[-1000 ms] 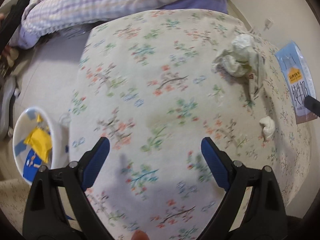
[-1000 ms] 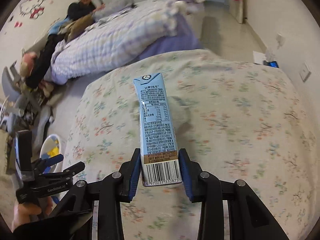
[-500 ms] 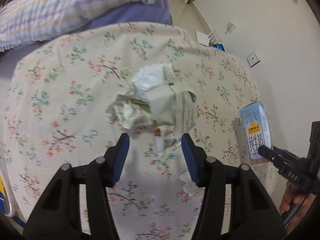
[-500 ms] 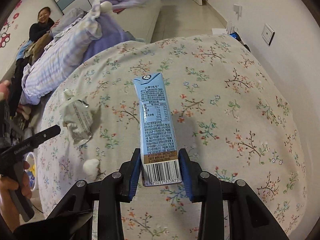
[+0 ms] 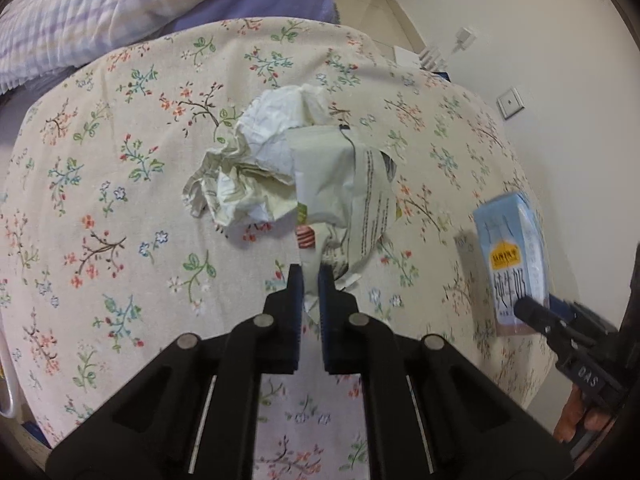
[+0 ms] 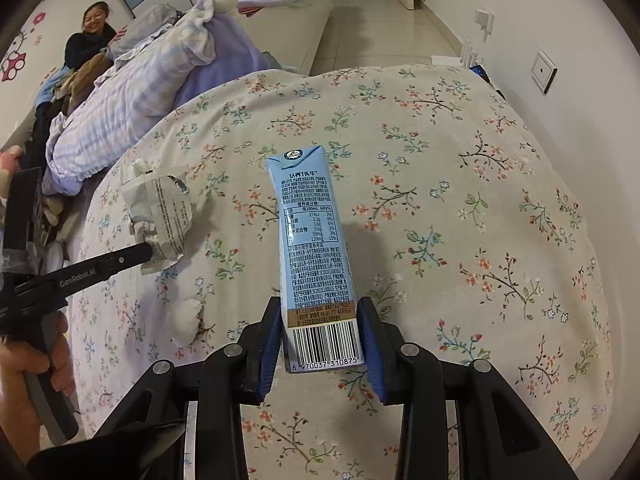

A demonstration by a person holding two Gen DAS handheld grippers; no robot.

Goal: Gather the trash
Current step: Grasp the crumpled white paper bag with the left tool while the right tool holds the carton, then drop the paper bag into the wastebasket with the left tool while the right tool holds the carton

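My left gripper [image 5: 309, 280] is shut on the near corner of a crumpled pale-green wrapper [image 5: 340, 184] that lies on the floral tablecloth [image 5: 120, 208]; crumpled white paper [image 5: 248, 168] is bunched against it. The wrapper also shows in the right wrist view [image 6: 160, 208], pinched by the left gripper [image 6: 148, 254]. My right gripper [image 6: 320, 344] is shut on a light-blue milk carton [image 6: 312, 240], held above the table. The carton also shows at the right of the left wrist view [image 5: 514, 256]. A small white tissue ball [image 6: 186, 316] lies on the cloth.
A bed with a checked quilt [image 6: 132, 100] lies beyond the table. A person [image 6: 90, 40] sits at the far left. The wall with sockets [image 6: 542, 70] runs along the right. The table edge [image 5: 24, 412] drops off at the lower left.
My left gripper has swung from the bin side to the wrapper and closed on its corner. My right gripper keeps hold of the carton and has turned toward the wall side.
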